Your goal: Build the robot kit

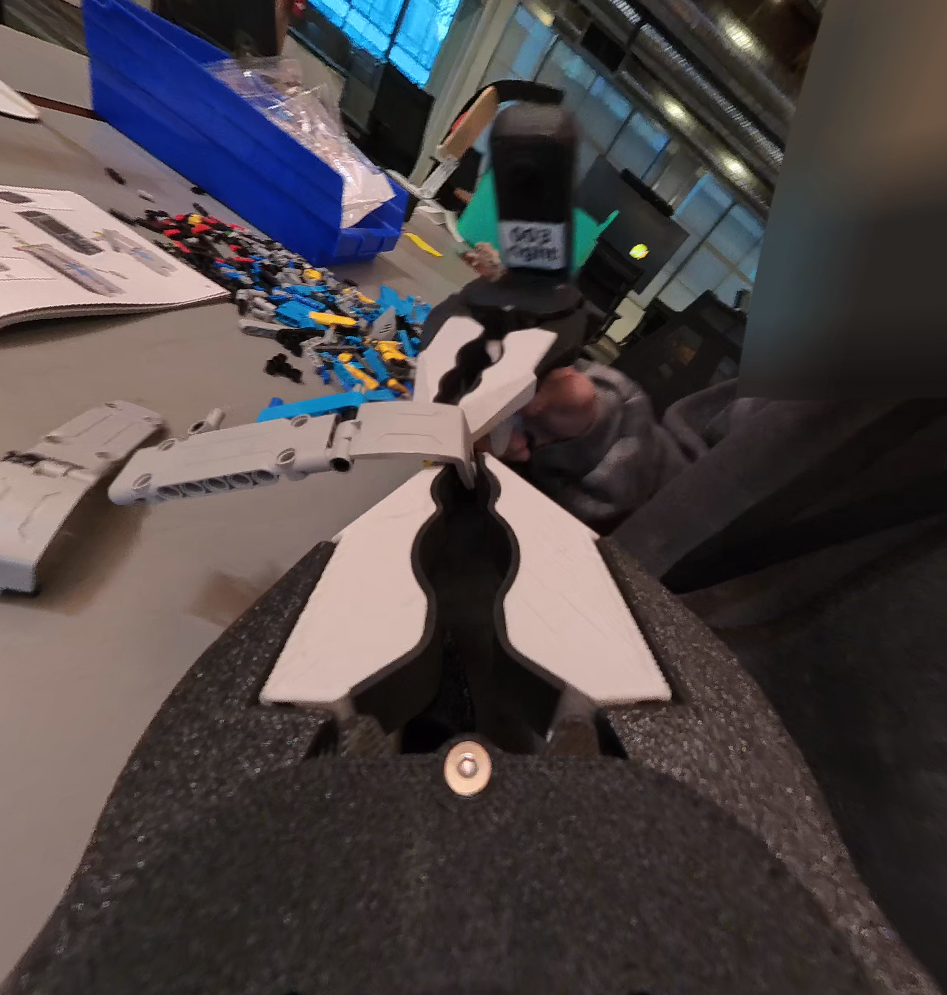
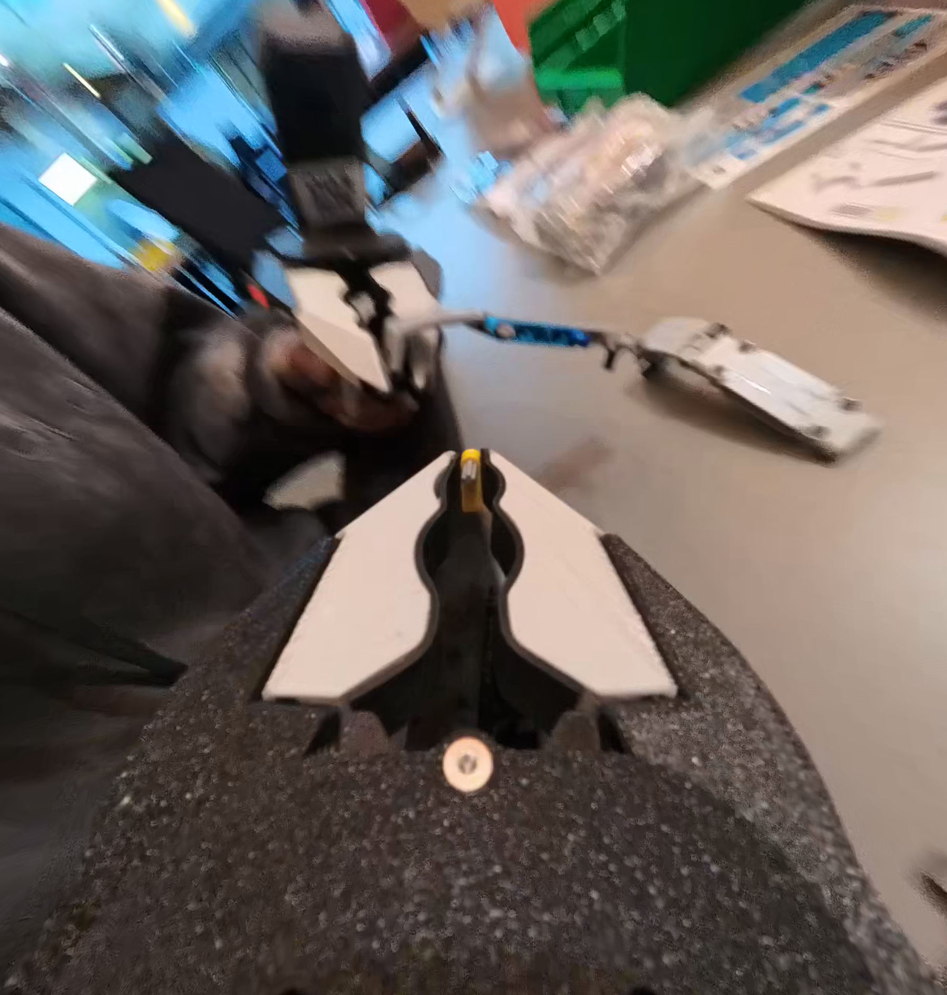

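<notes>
Here the left gripper has its two white fingers pinched on the edge of a grey panel assembly, a jointed run of grey plastic building pieces that sticks out to its left above the bench. Facing it, the right gripper is pressed tight on a small yellow piece, held just at its tips; that view is badly smeared by motion. In the left view the right gripper comes in close from the far side, tips near the same panel, though I cannot tell whether they touch it.

A second curved grey panel lies flat on the bench a little farther out. Beyond it is a loose heap of small bricks in blue, black, yellow and red, beside an open instruction booklet. Behind the heap stands a blue bin with crumpled clear plastic bags spilling over its rim.

The bench top is plain grey-beige. Dark grey fabric, a sleeve or coat, fills the near side. The room behind is large, with tall glass walls in bluish light and ceiling lamps.
</notes>
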Action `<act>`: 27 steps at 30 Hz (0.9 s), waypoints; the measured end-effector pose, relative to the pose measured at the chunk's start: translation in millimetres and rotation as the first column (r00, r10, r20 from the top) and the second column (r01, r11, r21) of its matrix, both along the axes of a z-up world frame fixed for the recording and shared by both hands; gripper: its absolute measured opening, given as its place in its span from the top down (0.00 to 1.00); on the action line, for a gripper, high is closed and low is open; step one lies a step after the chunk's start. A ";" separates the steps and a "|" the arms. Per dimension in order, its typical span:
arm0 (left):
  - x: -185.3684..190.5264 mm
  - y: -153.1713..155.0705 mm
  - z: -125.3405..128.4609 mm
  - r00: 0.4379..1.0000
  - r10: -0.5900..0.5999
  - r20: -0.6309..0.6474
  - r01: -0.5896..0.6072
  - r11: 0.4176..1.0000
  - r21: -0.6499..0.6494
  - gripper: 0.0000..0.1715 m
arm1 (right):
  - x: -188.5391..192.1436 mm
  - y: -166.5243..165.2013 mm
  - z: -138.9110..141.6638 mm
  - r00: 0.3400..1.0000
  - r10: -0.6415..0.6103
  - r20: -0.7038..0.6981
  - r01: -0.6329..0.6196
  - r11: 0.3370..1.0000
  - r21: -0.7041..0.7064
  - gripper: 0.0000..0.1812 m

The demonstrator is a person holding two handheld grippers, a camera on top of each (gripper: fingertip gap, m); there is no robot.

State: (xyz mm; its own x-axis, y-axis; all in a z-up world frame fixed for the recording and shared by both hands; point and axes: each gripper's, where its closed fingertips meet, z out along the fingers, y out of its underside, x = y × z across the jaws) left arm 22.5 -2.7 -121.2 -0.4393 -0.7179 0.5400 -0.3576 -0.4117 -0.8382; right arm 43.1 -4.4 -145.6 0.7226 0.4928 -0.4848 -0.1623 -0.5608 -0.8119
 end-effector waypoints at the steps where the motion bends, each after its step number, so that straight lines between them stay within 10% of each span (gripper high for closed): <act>1: 1.6 3.6 -4.0 0.999 0.029 -0.018 -0.029 0.999 0.032 0.97 | 9.2 -1.1 -11.6 0.989 -0.011 0.148 0.017 0.999 -0.038 0.97; 4: 1.7 9.5 -7.0 0.997 0.070 -0.022 -0.067 0.994 0.090 0.97 | 42.3 -18.3 -48.9 0.831 0.098 0.548 0.039 0.972 -0.233 0.97; 8: -1.2 9.4 -6.7 0.997 0.078 -0.007 -0.076 0.988 0.131 0.97 | 64.8 -32.7 -74.8 0.636 0.246 0.731 0.079 0.922 -0.380 0.97; 27: -3.1 5.1 -10.2 0.998 0.063 -0.019 -0.060 0.986 0.157 0.97 | 59.7 -34.0 -71.2 0.744 0.125 0.657 0.080 0.959 -0.272 0.93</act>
